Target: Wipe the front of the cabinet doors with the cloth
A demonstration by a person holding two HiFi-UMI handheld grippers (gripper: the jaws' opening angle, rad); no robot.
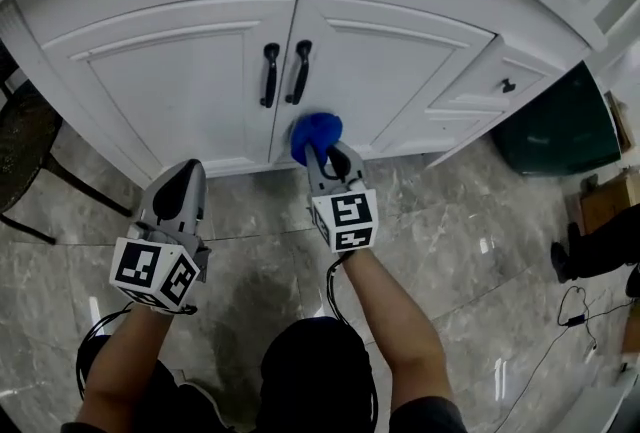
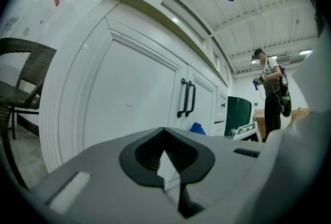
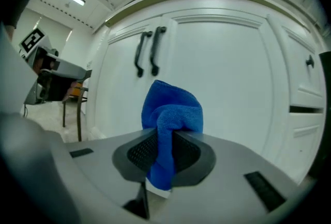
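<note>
Head view: right gripper [image 1: 324, 153] has its fingers clamped on the blue cloth [image 1: 316, 133], which bunches at the lower inner corner of the right cabinet door [image 1: 395, 71], just below the handles; contact with the panel can't be confirmed from here. Left gripper [image 1: 184, 173] hangs low before the left cabinet door [image 1: 165, 86], apart from it, fingers together. Count: 2 doors, 2 black handles [image 1: 270, 74] [image 1: 299, 71] side by side at the centre seam, 1 drawer knob [image 1: 508, 86] to the right. Grey marble floor [image 1: 470, 241] is open in front of both doors. A dark chair [image 1: 25, 146] stands off the left end of the cabinet, a dark green bin [image 1: 560, 126] off the right end, and a cable [image 1: 570, 306] lies on the floor lower right. Left gripper view: fingers [image 2: 142, 158] closed, nothing between them; left door panel ahead, the cloth is a small blue patch past the handles, the chair at the left edge, and another person [image 2: 271, 93] stands well back beside the bin. Right gripper view: fingers [image 3: 189, 153] squeeze the cloth, its bulk standing up ahead of them over the right door panel; both handles sit up-left of it, and the knob at far right.
</note>
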